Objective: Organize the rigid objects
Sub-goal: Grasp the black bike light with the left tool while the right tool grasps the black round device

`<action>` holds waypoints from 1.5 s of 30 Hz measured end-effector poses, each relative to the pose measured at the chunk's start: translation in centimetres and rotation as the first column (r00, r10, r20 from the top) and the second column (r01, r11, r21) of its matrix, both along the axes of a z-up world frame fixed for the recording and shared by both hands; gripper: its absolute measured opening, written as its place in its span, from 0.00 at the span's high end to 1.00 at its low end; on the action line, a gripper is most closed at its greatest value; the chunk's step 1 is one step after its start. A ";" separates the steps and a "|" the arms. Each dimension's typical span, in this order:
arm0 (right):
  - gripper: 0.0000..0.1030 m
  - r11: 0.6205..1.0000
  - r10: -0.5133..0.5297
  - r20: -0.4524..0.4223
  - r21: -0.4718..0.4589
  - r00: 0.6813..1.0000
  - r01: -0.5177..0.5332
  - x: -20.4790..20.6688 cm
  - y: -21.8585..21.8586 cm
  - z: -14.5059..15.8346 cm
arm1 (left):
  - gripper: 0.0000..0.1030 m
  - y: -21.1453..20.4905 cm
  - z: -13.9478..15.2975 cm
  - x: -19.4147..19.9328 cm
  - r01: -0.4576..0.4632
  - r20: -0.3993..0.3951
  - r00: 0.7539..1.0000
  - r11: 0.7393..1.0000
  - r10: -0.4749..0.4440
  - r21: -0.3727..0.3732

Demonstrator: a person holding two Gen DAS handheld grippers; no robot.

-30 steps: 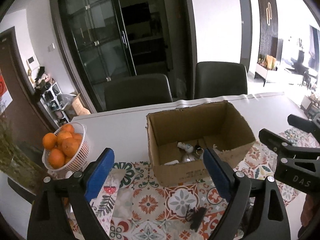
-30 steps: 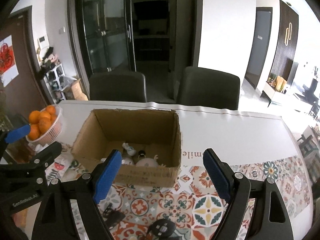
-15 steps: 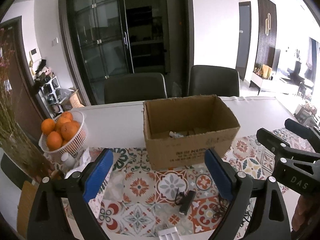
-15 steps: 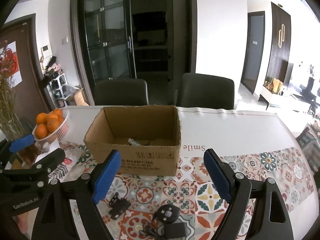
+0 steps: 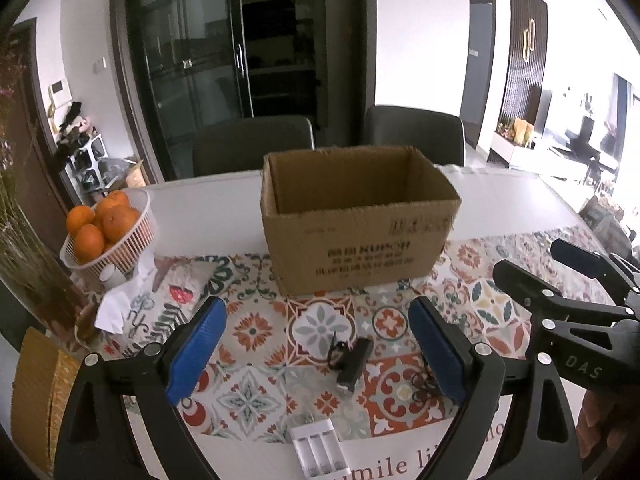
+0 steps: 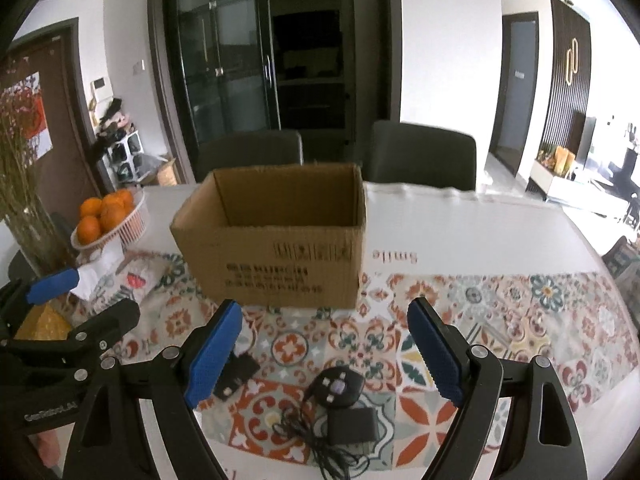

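Observation:
An open cardboard box (image 5: 360,232) (image 6: 276,248) stands on the patterned cloth; its inside is hidden from here. My left gripper (image 5: 318,344) is open and empty, above a small black device (image 5: 352,364) with a cord. A white battery charger (image 5: 318,452) lies at the near table edge. My right gripper (image 6: 324,348) is open and empty, above a round black controller (image 6: 338,386), a black power adapter (image 6: 354,426) with tangled cable and the small black device (image 6: 236,374). Each gripper shows at the edge of the other's view.
A white basket of oranges (image 5: 108,232) (image 6: 110,216) stands left of the box, with crumpled tissue (image 5: 120,304) beside it. Dried branches in a vase (image 6: 24,200) rise at far left. Two dark chairs (image 5: 414,136) stand behind the table.
Both grippers have drawn back from the box and sunk lower. The box's inside has dropped out of sight, and the loose black items and the charger have come into view.

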State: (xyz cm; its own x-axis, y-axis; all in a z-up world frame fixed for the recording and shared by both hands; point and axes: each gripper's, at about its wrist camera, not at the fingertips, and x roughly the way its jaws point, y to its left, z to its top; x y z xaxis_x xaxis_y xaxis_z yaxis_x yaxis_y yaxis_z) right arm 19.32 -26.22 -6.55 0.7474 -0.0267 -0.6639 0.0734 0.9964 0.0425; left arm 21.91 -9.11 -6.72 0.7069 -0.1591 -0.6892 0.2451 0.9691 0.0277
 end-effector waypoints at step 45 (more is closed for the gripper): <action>0.24 0.989 0.081 -0.470 0.149 0.879 -0.012 6.5 -2.2 -17.0 | 0.41 -3.7 -16.8 7.1 0.086 -0.489 0.867 0.996 -0.091 -0.034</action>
State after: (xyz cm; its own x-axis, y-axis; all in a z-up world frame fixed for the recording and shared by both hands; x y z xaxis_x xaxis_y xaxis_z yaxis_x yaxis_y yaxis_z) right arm 25.85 -28.38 -23.51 0.3408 0.1174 -0.9328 0.0733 0.9858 0.1509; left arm 28.97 -12.86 -23.51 0.2615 -0.2143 -0.9411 0.3091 0.9423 -0.1287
